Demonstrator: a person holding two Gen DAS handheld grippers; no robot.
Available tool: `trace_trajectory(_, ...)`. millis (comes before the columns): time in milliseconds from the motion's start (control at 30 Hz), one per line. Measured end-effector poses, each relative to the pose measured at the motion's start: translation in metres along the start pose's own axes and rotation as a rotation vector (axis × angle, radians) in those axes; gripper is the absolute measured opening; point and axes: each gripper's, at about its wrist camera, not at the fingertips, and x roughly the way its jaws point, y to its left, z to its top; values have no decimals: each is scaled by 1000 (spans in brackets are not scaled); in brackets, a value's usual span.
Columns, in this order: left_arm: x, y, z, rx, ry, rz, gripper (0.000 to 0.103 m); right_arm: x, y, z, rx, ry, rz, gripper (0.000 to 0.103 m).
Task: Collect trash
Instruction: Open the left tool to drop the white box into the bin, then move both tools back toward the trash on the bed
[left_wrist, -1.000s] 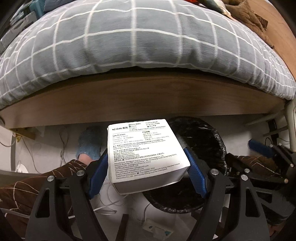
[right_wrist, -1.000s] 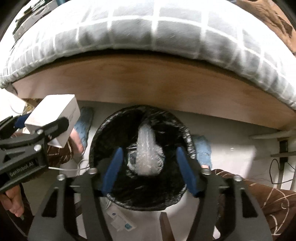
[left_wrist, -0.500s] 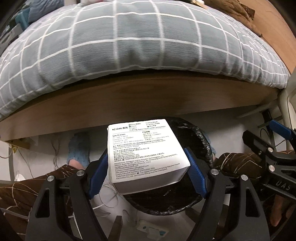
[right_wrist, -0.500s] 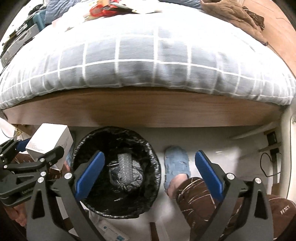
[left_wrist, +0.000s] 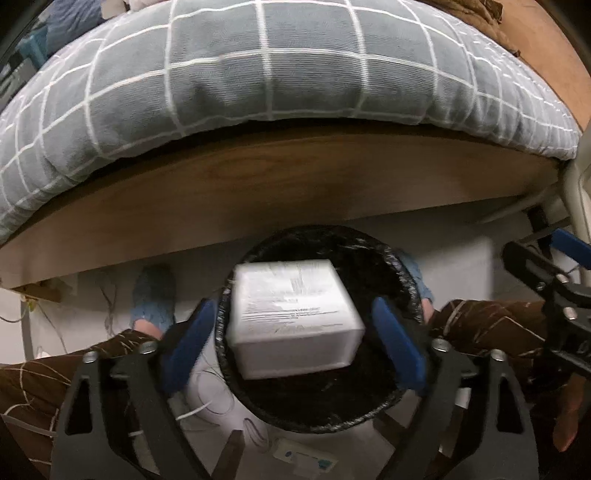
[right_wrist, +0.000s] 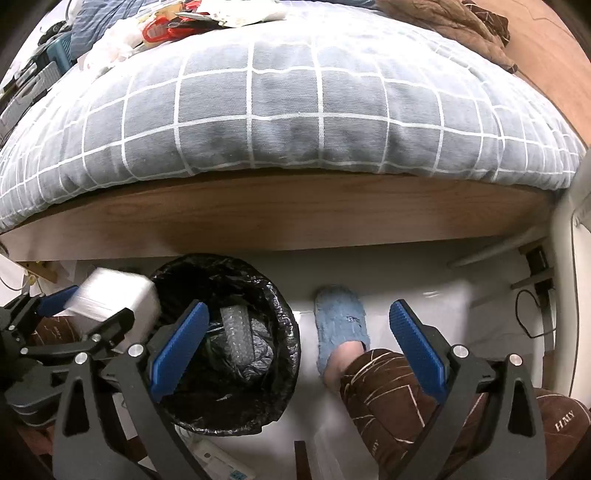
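A white printed box (left_wrist: 293, 317) is blurred, free between the fingers of my open left gripper (left_wrist: 291, 343), above the black-lined trash bin (left_wrist: 391, 402). The fingers stand apart from its sides. In the right wrist view the box (right_wrist: 114, 299) sits at the bin's (right_wrist: 280, 384) left rim, beside the left gripper (right_wrist: 70, 325). Bubble wrap (right_wrist: 236, 328) lies inside the bin. My right gripper (right_wrist: 295, 347) is open and empty, to the right of the bin over the floor.
The bed with a grey checked duvet (right_wrist: 295, 110) and wooden side board (right_wrist: 280, 210) overhangs the bin. The person's legs in brown trousers and blue slippers (right_wrist: 341, 325) flank the bin. Cables and a power strip (left_wrist: 303, 458) lie on the white floor. Clutter sits on the bed (right_wrist: 177, 22).
The left gripper moved over the bin and opened, letting go of the white box, which is dropping. The right gripper opened wide, pulled back and moved right of the bin.
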Motion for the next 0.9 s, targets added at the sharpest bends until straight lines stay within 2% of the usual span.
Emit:
trace_trajectory(200,-7,16,5,-47,-41,15,97,-8,5,7,-1,-21,1,94)
trace_trajectory(267,-12,21,8,-55,-54,26,97,-17,7,13,0,-51,7,94)
trace_trajectory(633,-69,40,36,-77,-242,55,97,-68,15,44,-14,-243,18,94)
trace_trajectory(900,-92,52,60,-106,-313,51,97,-83,24,70,-27,-307,38,94)
